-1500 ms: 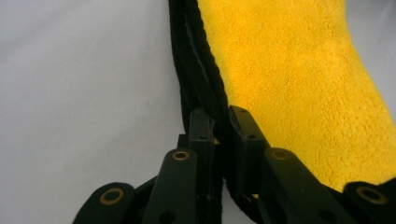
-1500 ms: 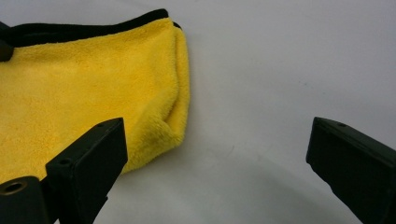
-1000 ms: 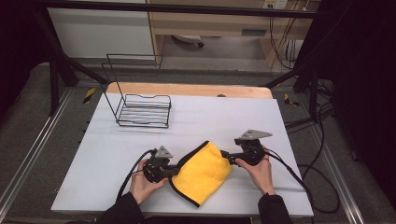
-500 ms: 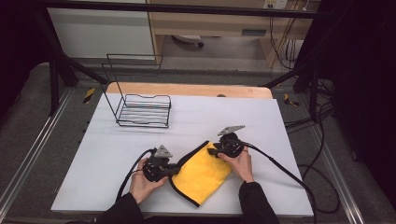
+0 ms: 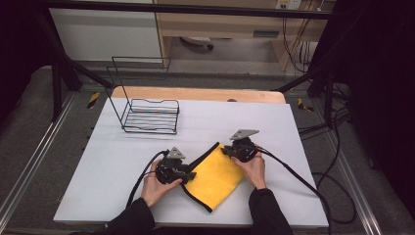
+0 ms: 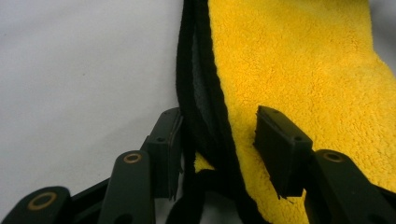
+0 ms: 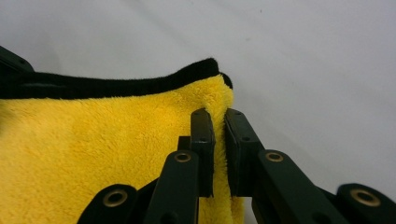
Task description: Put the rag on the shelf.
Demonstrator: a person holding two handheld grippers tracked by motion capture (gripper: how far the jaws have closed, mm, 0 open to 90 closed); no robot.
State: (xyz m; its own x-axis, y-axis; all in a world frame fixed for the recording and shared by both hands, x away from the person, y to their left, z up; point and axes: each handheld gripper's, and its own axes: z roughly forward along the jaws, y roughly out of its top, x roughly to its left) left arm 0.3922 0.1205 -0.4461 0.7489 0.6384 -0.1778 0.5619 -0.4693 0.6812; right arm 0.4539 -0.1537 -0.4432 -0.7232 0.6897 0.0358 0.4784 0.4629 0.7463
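A yellow cloth (image 5: pixel 218 174) with a black hem lies folded on the white table (image 5: pixel 107 196). My left gripper (image 5: pixel 191 175) sits at its left edge. In the left gripper view the jaws (image 6: pixel 219 135) have just been opening; the hemmed fold of the cloth (image 6: pixel 303 70) runs between them, and the pads stand apart from it. My right gripper (image 5: pixel 226 151) is at the cloth's far corner. Its jaws (image 7: pixel 218 126) have just been closing and pinch the yellow corner (image 7: pixel 93 140) between the pads.
A black wire basket (image 5: pixel 149 115) stands at the table's back left. A wooden strip (image 5: pixel 195 94) runs along the far edge. Cables trail from both grippers toward the front and right of the table.
My right gripper moved left to the cloth's far corner and closed on it. The left gripper stayed in place and its jaws opened off the cloth's edge.
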